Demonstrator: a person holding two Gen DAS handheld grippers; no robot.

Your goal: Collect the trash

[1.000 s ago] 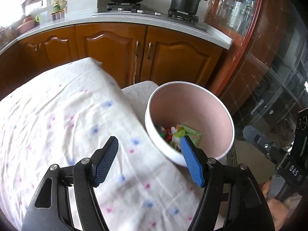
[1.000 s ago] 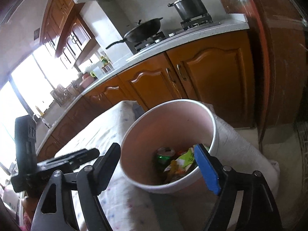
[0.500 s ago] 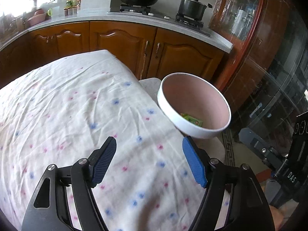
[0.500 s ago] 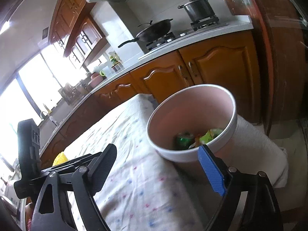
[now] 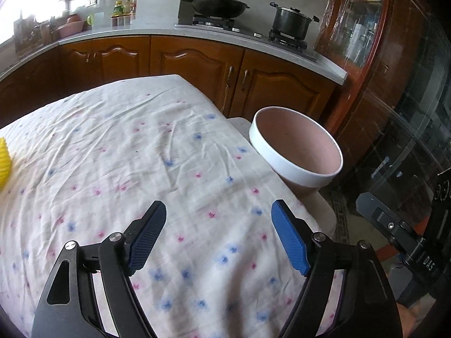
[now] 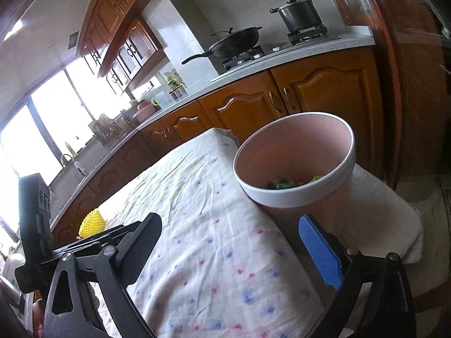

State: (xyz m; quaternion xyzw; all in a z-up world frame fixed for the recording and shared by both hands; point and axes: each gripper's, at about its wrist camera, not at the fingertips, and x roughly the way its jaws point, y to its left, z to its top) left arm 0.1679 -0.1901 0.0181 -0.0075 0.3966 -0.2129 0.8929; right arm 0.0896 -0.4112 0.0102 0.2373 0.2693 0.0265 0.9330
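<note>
My left gripper (image 5: 218,235) and right gripper (image 6: 235,249) both hang spread and empty over the table (image 5: 118,152). The trash (image 6: 293,183) lies in the bin (image 6: 296,194), which stands just beside the table's far right corner, I think so wrappers drop in easily.

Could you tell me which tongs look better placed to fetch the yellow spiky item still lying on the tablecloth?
Left, probably. The yellow spiky item lies at the far left of the tablecloth, on the side of the left tongs, which are open and empty. The right tongs, also open, sit beside the bin.
</note>
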